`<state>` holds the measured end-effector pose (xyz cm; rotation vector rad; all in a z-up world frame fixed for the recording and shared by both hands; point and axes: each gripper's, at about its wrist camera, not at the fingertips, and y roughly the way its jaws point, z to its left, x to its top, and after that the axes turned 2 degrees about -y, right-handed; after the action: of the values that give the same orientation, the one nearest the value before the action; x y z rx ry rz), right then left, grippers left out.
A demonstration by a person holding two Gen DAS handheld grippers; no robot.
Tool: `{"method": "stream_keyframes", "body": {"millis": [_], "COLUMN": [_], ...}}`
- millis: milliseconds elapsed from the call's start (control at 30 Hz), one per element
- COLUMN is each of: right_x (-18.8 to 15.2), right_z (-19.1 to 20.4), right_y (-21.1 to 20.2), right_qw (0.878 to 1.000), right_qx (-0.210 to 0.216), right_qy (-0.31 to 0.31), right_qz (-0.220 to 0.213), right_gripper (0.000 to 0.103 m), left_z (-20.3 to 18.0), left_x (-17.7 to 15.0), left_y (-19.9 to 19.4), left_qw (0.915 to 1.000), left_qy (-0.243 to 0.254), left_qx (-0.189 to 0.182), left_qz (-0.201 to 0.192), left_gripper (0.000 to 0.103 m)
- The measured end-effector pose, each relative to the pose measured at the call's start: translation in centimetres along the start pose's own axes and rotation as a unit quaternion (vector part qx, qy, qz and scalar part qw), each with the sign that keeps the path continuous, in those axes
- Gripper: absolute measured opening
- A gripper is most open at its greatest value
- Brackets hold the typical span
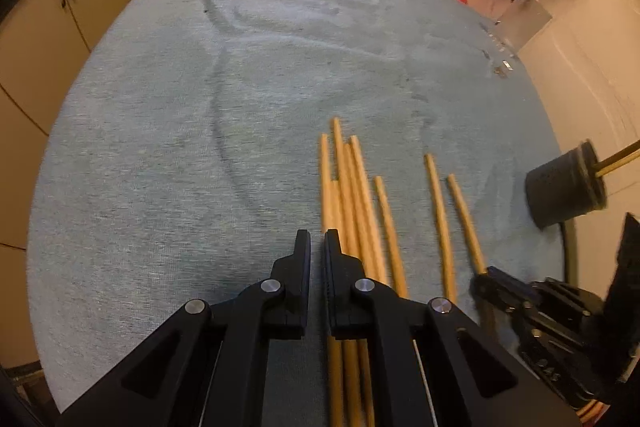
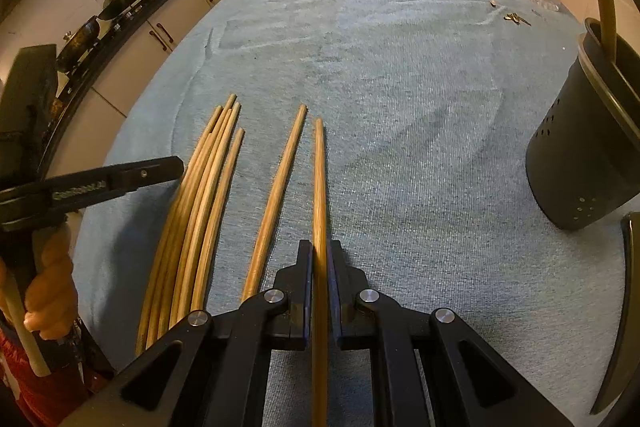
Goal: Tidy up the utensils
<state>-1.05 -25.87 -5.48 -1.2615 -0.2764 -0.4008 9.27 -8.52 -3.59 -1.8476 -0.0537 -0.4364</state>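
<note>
The right tongs [image 2: 320, 259] clench 1 chopstick [image 2: 319, 179], probably to carry it to the dark holder [image 2: 576, 163] at their right. The left tongs [image 1: 317, 247] are closed and empty; the loose chopsticks [image 1: 352, 195] lie just right of them on the tabletop [image 1: 180, 127].

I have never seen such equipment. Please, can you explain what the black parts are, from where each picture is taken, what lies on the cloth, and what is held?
A person holds a black two-finger tool in each hand; each carries its own camera looking along the fingers. In the left view, the left tool is shut and empty beside a bundle of wooden chopsticks. In the right view, the right tool is shut on one chopstick. All lie on a blue tablecloth. A dark utensil holder stands to the right.
</note>
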Motion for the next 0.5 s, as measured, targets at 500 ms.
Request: {"method": "stream_keyframes", "body": {"millis": [500], "right_x": [0.2], "right_z": [0.1], "right_y": [0.2], "right_qw": [1.000], "right_qx": [-0.007], "right_qy": [-0.008], "right_qz": [0.007], "right_gripper": [0.009], "left_z": [-1.0], "left_x": [-0.2], "left_y": [0.9], "left_qw": [0.9976], "left_qy": [0.031], "left_qx": [0.061], "left_qz": [0.004], "left_gripper": [0.009]}}
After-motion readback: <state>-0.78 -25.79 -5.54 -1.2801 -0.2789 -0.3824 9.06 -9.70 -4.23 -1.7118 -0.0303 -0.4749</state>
